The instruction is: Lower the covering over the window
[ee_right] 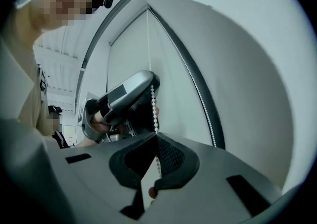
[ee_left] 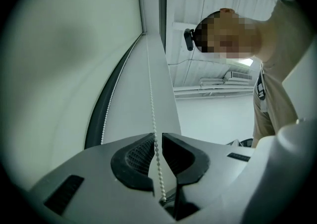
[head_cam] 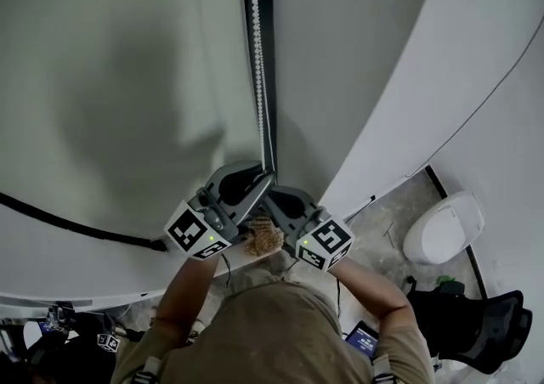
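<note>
Status: pull in progress, not complete.

1. Control element. The white beaded pull chain (head_cam: 257, 51) hangs straight down a dark vertical strip at the edge of the window and runs into both tools. A second strand of it lies along the same strip.

2. Right gripper (ee_right: 156, 136). Its jaws are closed together at the tips, with the chain pinched between the black ribbed pads. This is the working grip.

3. Left gripper (ee_left: 158, 136). It sits just above the right one on the same strand. The chain passes through a narrow gap between the pads, and the pads do not yet clamp it.

4. Covering. The pale, matte roller blind fabric (head_cam: 110, 76) fills the area left of the chain. No bare glass shows in any view. A dark curved band (head_cam: 68, 223) crosses below it. Whether that band is the bottom rail or the window frame cannot be told, so the remaining travel is unknown.

5. Judgement. The hand-over-hand stage is under way. What is left is to close the upper tool, draw the chain down, and repeat until the covering is fully down.
</note>
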### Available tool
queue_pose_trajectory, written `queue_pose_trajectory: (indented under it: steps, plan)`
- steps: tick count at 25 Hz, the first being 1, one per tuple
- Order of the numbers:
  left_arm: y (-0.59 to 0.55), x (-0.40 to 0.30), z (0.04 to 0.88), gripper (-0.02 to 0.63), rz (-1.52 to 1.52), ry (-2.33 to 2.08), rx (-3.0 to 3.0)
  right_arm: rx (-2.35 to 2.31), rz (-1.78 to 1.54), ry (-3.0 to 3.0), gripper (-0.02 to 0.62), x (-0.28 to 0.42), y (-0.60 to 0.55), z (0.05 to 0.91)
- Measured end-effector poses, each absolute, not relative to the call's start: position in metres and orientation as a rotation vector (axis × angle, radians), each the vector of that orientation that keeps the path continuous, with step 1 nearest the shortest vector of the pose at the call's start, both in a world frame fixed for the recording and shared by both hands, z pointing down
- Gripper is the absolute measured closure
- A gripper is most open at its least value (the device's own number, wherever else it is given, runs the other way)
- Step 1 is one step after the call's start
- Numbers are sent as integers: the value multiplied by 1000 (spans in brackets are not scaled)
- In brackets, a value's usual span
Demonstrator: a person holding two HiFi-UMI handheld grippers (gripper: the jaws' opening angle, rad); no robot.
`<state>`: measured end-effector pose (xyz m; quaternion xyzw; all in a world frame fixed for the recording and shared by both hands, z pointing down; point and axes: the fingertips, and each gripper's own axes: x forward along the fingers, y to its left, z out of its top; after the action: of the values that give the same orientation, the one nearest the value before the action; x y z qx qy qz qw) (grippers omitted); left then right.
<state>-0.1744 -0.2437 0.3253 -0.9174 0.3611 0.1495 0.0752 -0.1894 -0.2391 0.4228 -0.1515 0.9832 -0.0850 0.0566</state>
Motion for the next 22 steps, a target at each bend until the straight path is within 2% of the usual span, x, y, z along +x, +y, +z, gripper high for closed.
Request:
queue_pose_trajectory:
  steps: [7,12,17,19,22]
  plan:
    - [-241,-164,315,569,345,1191,-2694,-350,-380,3047,588,-176,-227,434]
    - [-235,-190,325,583,479,1167,-2780,-299,-406,3066,588,-198,-216,441]
    - [-242,-233,331,584,599,1188,-2815,-362,-131,3153,582,-211,-211,432]
    - [-242,-240,330,584,583,1183,-2810,-386,-56,3132,481,-208,-207,416]
    - [-240,-237,326,584,563,1137,-2818,-476,60,3020,456,-195,-204,369]
